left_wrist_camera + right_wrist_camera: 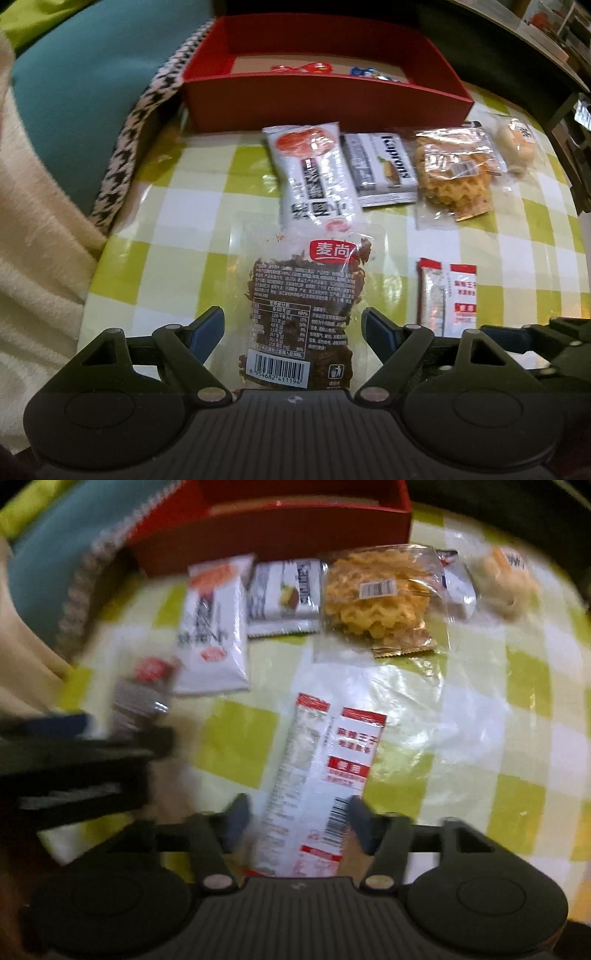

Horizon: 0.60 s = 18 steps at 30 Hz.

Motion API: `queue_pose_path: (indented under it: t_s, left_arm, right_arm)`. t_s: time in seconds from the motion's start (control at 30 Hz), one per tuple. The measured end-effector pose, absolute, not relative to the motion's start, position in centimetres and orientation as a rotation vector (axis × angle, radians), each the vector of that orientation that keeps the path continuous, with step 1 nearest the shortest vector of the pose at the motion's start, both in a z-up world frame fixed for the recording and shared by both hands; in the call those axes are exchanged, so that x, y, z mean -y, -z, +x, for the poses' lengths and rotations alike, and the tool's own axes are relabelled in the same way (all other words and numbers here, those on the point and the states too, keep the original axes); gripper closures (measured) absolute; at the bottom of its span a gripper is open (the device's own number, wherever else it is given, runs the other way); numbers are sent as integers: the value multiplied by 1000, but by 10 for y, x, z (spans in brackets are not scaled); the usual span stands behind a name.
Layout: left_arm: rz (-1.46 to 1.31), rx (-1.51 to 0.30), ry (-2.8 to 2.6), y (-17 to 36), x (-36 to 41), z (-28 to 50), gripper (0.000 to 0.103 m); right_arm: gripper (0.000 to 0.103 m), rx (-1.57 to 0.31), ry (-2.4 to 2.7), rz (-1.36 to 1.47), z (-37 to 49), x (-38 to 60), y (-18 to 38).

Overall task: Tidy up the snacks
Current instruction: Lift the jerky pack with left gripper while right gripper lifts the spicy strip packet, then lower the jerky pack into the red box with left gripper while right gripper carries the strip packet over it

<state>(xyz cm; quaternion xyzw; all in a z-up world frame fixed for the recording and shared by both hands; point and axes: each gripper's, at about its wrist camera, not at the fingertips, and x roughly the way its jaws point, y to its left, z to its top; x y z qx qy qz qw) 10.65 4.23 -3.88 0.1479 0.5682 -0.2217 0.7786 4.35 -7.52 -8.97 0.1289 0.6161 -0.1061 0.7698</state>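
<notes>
My left gripper [293,328] is open, one finger on each side of a clear packet of dark brown snack [303,317] with a red label. My right gripper [297,821] is open around a white and red packet [317,775], which also shows in the left wrist view [448,299]. A red box [325,88] stands at the back with small wrapped candies [314,68] inside; it shows in the right wrist view too [273,528]. In front of it lie a white packet [314,173], a Kaprons packet [384,170], a bag of yellow waffle crisps [454,173] and a bun packet [517,144].
The table has a green and white checked cloth [177,206]. A houndstooth strip [136,147], a teal cushion [81,81] and a cream blanket [33,236] lie to the left. The left gripper appears blurred at the left of the right wrist view [85,753].
</notes>
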Motion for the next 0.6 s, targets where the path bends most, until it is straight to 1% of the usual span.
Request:
queue_pose_path:
  t_s: [0.03,0.07,0.13,0.17,0.27,0.37,0.4,0.43,0.47,0.5,0.6]
  left_arm:
    - [311,-1229,484,38,-45,107,18]
    - [306,-1228,489,37,-47,107,18]
    - [306,-1220,497,36,-47,105,18]
    - [305,-1217,504,35,-46,105,18]
    - [294,-1212,516,32,-47,104,17]
    - [276,-1215,503,33,-51,106,17]
    - [268,-1216,502,33,-53,107,17]
    - [264,-1217,501,33,-54,107,17]
    - [264,-1215,499,33,-54,107,17]
    - [265,-1212,503,32,-53,106,17]
    - [263,-1207,522,30,-49,104,17]
  right_arm:
    - [28,-1362,250,273,43,73,97]
    - [24,-1380,260,295,42,74,105]
    - [14,-1354,273,316,38,74,105]
    - [0,-1364,261,315,40,73,108]
    - [0,-1411,234,235,49,58,120]
    - [0,-1430,233,235,51,58,121]
    - [9,-1428,223,246,50,62,119]
    - [21,-1425,235,226,48,65,114]
    - [40,-1423,242,195,46,67,109]
    - [44,-1424,229,164,43,69,106]
    - [48,-1431,187,189,38,81,103]
